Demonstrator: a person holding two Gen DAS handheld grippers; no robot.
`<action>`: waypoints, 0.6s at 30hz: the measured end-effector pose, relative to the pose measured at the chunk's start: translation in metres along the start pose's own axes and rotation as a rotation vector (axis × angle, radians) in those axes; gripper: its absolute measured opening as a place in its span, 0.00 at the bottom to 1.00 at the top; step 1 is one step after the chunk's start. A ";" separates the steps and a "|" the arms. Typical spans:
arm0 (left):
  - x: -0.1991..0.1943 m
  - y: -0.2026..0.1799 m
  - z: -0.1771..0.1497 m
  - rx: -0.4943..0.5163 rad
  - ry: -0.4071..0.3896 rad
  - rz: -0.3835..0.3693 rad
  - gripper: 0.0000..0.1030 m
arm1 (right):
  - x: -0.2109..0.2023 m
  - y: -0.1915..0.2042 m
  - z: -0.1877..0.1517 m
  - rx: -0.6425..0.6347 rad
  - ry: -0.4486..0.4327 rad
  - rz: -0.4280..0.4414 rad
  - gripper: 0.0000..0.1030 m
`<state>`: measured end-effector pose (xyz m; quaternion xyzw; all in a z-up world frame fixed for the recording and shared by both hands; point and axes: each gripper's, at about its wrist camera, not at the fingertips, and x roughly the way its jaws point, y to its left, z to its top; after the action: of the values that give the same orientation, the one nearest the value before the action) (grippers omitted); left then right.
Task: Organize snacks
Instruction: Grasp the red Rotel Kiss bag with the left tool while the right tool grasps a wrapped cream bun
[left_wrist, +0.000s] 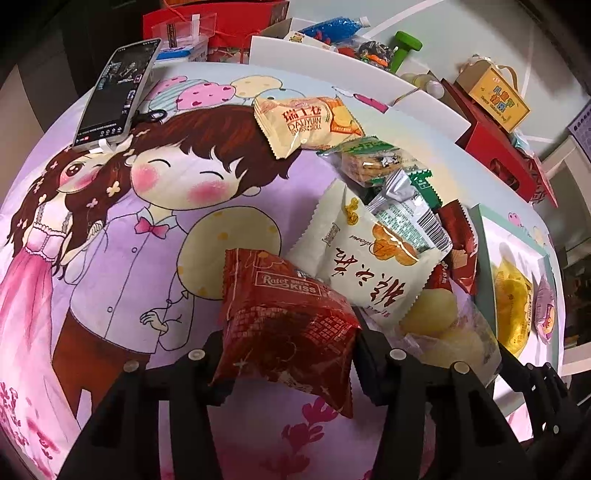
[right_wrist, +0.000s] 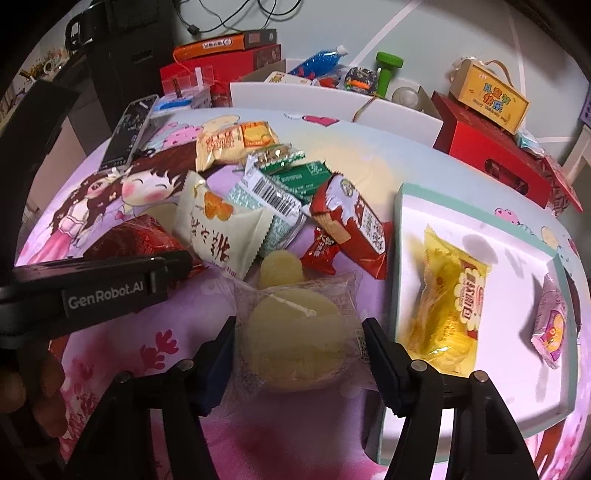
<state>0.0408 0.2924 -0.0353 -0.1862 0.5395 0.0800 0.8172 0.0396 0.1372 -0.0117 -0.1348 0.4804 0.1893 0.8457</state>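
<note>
Tray (right_wrist: 402, 258) holds 2 snacks: yellow packet (right_wrist: 452, 295), purple packet (right_wrist: 552, 325).

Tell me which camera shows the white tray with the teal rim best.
The right wrist view: the white tray with the teal rim shows nearly whole, holding a yellow packet and a purple packet. The left wrist view catches only a squeezed sliver of it at the right edge.

A red foil snack packet (left_wrist: 288, 317) sits tilted between gripper fingers; a clear pack of pale yellow cakes (right_wrist: 299, 343) lies flat beside the snack pile (right_wrist: 280, 199).
</note>
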 end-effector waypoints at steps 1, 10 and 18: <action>-0.003 0.000 0.000 0.001 -0.007 -0.003 0.53 | -0.002 -0.001 0.000 0.002 -0.006 0.001 0.67; -0.030 -0.002 0.000 0.013 -0.079 -0.009 0.53 | -0.015 -0.007 0.004 0.026 -0.041 0.010 0.67; -0.045 -0.010 0.000 0.032 -0.119 -0.010 0.53 | -0.022 -0.019 0.005 0.061 -0.055 0.012 0.67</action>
<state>0.0260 0.2859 0.0078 -0.1708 0.4903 0.0781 0.8511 0.0417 0.1180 0.0103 -0.1008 0.4632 0.1833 0.8612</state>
